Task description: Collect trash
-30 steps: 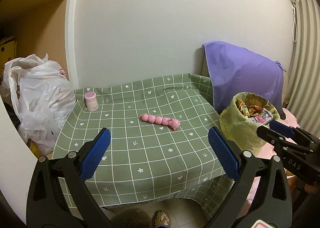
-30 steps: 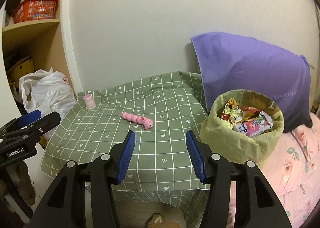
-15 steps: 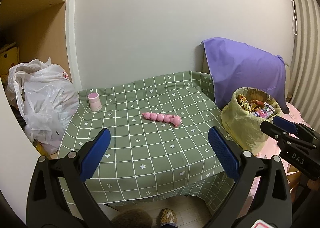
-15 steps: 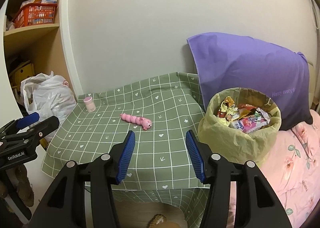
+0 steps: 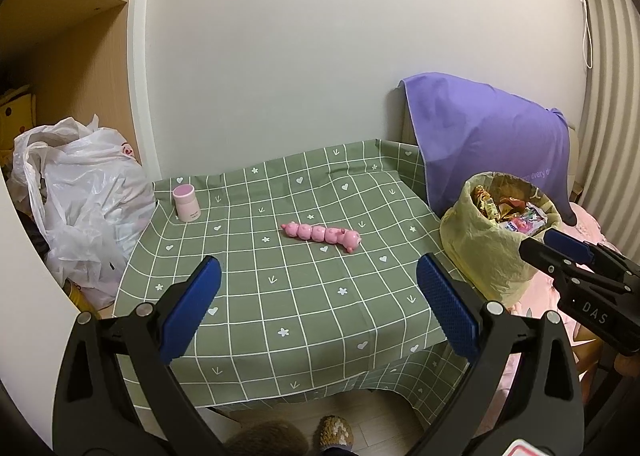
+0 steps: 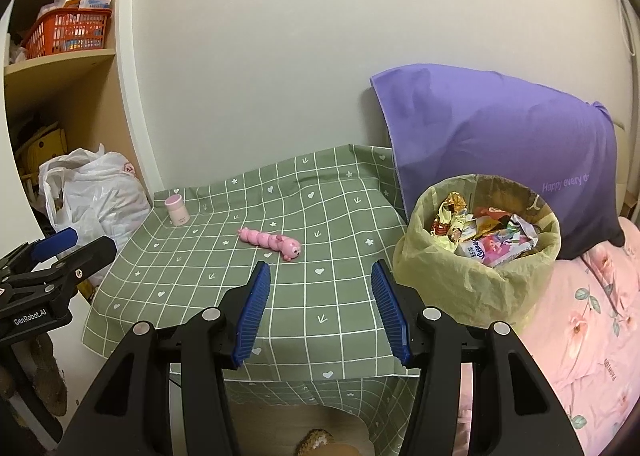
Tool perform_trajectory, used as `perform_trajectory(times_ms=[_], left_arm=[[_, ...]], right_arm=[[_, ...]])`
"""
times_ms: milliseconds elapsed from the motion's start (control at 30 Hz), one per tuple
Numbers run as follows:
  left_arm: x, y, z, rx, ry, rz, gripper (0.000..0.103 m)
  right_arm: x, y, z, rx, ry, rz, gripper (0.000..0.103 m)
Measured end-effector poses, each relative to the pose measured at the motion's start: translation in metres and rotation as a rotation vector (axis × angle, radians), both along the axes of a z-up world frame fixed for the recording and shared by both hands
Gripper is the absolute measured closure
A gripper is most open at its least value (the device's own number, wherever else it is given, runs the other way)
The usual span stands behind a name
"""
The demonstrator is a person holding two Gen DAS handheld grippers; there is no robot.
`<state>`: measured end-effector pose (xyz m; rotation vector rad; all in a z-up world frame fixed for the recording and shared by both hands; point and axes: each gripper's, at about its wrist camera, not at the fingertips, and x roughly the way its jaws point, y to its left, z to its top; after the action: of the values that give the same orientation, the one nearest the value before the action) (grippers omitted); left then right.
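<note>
A pale wall (image 5: pixel 320 56) filled the back of both views, and in front of it stood a table under a green checked cloth (image 5: pixel 280 296) printed with small white hearts and flowers. A purple pillow (image 6: pixel 500 144) leaned against the wall at the table's right, above a pink floral bedcover (image 6: pixel 592 336). To the left of the table a white plastic bag (image 5: pixel 80 208) bulged beside wooden shelves, with an orange basket (image 6: pixel 66 32) on the shelf above it. The bin (image 6: pixel 476 288), lined with a yellowish bag, sat on the bedcover just beside the table's right edge, and the collected trash (image 6: pixel 488 236), crumpled snack wrappers, lay heaped inside it up to the rim. The left gripper (image 5: pixel 318 310) hung over the near edge of the table with its blue-padded fingers wide apart and nothing between them. The right gripper (image 6: pixel 320 310) was held near the table's front right corner, close to the bin, its fingers also parted and empty, though narrower than the left pair. On the cloth a pink caterpillar toy (image 5: pixel 322 235) lay near the middle, well apart from a small pink-lidded jar (image 5: pixel 185 202) standing upright at the far left corner. Slippered feet (image 5: pixel 334 430) showed on the floor below the table's front edge.
</note>
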<state>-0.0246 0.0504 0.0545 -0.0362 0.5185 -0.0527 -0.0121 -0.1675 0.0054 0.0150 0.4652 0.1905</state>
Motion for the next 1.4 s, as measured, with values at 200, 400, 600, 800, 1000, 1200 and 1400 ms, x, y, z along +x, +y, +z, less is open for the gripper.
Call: perform_trajectory(times_ms=[200,400,600,800,1000,1200,1400], left_arm=[[0.0,-0.0002,0.0,0.001,-0.001,-0.002,0.009],[0.0002,-0.0009,-0.0005,0.002,-0.003,-0.006,0.009],[-0.0017,-0.0036,0.0003,0.003,-0.004,-0.009,0.009],[-0.0022,-0.0038,0.0001,0.001,-0.002,-0.01,0.009],[-0.0018,-0.0037,0.0,0.002,-0.003,-0.013,0.009],[0.0005,-0.0022,0.0003,0.0,-0.005,-0.014,0.009],[-0.0003,-0.0026,0.0006,0.0,-0.005,-0.013,0.009]], right_arm=[[-0.0001,0.0005,0.0007,-0.003,-0.005,-0.002,0.053],[-0.0009,-0.0025,0.0005,-0.001,-0.005,-0.005,0.053],[-0.0019,-0.0026,0.0008,-0.003,-0.007,-0.006,0.053],[-0.0021,-0.0044,0.0008,-0.008,-0.009,-0.006,0.053],[-0.0026,-0.0061,0.0013,-0.009,-0.01,-0.007,0.053],[-0.0025,-0.0059,0.0012,-0.009,-0.01,-0.008,0.053],[-0.0025,-0.0061,0.0013,-0.01,-0.01,-0.008,0.053]])
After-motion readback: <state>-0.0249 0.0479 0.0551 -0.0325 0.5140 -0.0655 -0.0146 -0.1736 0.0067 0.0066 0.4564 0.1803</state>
